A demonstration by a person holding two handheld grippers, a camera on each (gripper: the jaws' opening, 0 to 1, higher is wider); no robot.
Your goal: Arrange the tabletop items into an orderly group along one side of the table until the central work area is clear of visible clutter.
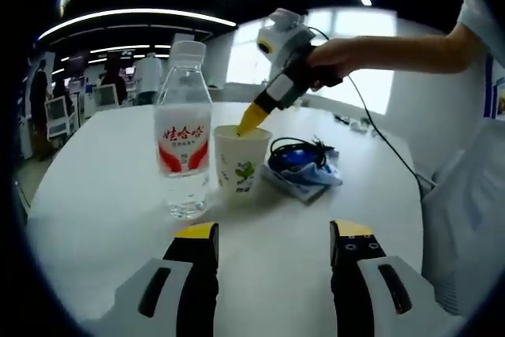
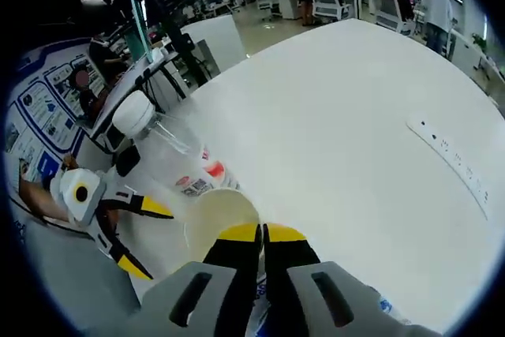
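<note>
Three items mid-counter (image 1: 102, 163) | my right fingers (image 2: 263, 232) pinched on white paper cup (image 1: 241, 159) rim, beside clear plastic water bottle (image 1: 183, 128) | left fingers (image 1: 272, 230) wide, empty | blue cloth bundle (image 1: 304, 165) waiting, grouping barely started

Water bottle (image 1: 183, 132) label: red Chinese characters "娃哈哈"; other print too small to read.

Ahead of the left gripper (image 1: 273, 244), a bottle (image 1: 183, 133) is seen standing on the table (image 1: 95, 171), with a cup (image 1: 241, 159) touching or just beside it on the right. Right of the cup, a cable (image 1: 298, 150) is piled on a pouch (image 1: 304, 177). The right gripper (image 2: 263, 234) is placed at the cup's rim. Far ahead of it, a power strip (image 2: 458, 165) lies on the table.
</note>
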